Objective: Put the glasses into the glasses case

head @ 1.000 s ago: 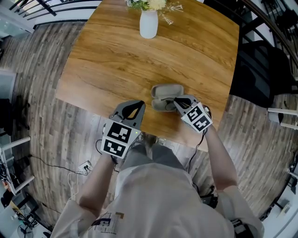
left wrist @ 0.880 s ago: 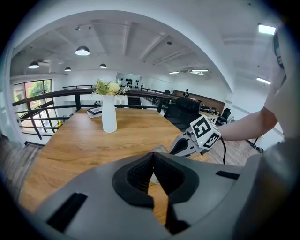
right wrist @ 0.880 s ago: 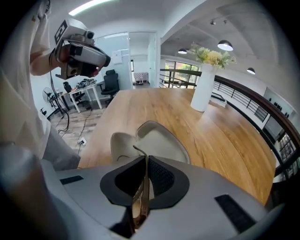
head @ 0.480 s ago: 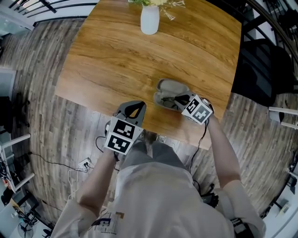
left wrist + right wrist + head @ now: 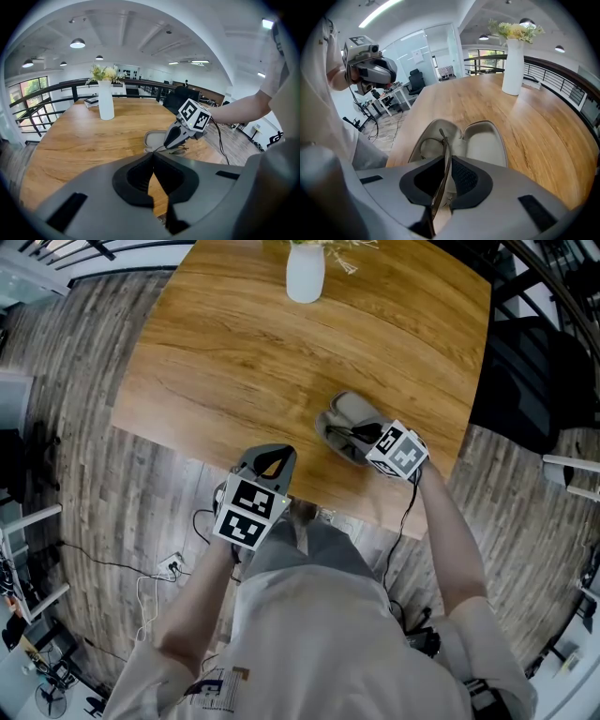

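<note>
Glasses [image 5: 446,157]: thin dark wire frame, apparently folded, hanging low over the open grey oval clamshell case [image 5: 485,145] at the near right edge of the light wooden table [image 5: 234,352]. 1 lens rim already lies inside the left half of the case; the rest is up in the grip.

Right tongs [image 5: 354,434]: angled steeply down over the case, pads on either side of the frame's thin bar and starting to part, the bar pinched between them.

Left tongs [image 5: 152,157]: tips together, nothing between them, held off the near table edge, well apart from the case.

Handling, my reading:
- Very light, springy in the wire, easily bent, lenses scratchable. Needs little squeeze.
- Best hold looks like the bar or bridge of the frame, as now, never the lens face.
- Thin metal may slip or swivel between the pads if tilted.

Orientation: the long axis of the glasses runs away from the right tongs, roughly in line with the length of the case half beneath. The 2 case halves lie side by side, hinge between them, right half empty.

White vase [image 5: 306,273] stands at the far edge.
</note>
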